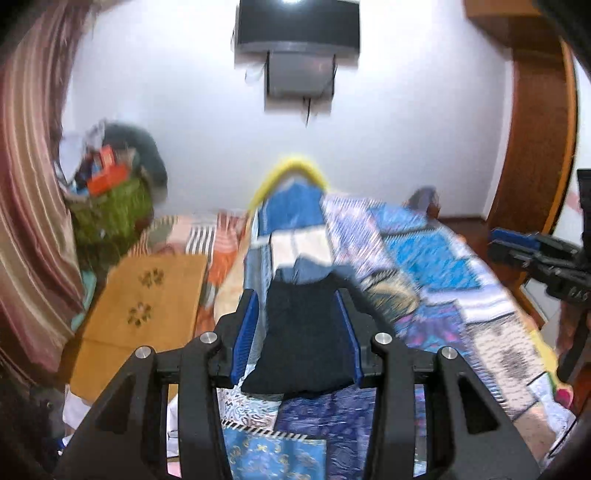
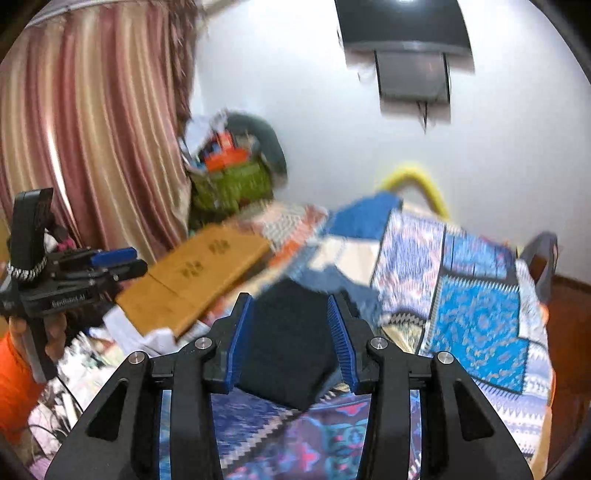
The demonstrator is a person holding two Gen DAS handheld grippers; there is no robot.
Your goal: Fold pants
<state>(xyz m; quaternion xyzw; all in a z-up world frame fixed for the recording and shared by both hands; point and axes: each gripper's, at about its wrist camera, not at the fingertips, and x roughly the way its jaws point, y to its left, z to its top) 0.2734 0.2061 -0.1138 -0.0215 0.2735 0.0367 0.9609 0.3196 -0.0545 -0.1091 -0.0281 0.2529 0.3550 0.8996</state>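
Observation:
Dark navy pants (image 1: 304, 332) lie folded into a compact rectangle on the patchwork bedspread (image 1: 424, 251), with a lighter blue cloth (image 1: 310, 267) just beyond them. My left gripper (image 1: 297, 295) is open and hovers over the pants, which show between its blue pads (image 1: 247, 332). My right gripper (image 2: 291, 301) is open too, above the same folded pants (image 2: 288, 343). Neither holds any cloth. The right gripper shows at the right edge of the left wrist view (image 1: 517, 247), and the left gripper at the left edge of the right wrist view (image 2: 110, 258).
A wooden board (image 1: 144, 306) lies left of the bed beside a green basket of clutter (image 1: 114, 206). Striped curtains (image 2: 92, 129) hang at left. A wall-mounted TV (image 1: 299, 26) is on the white wall ahead. A wooden door frame (image 1: 535, 147) stands at right.

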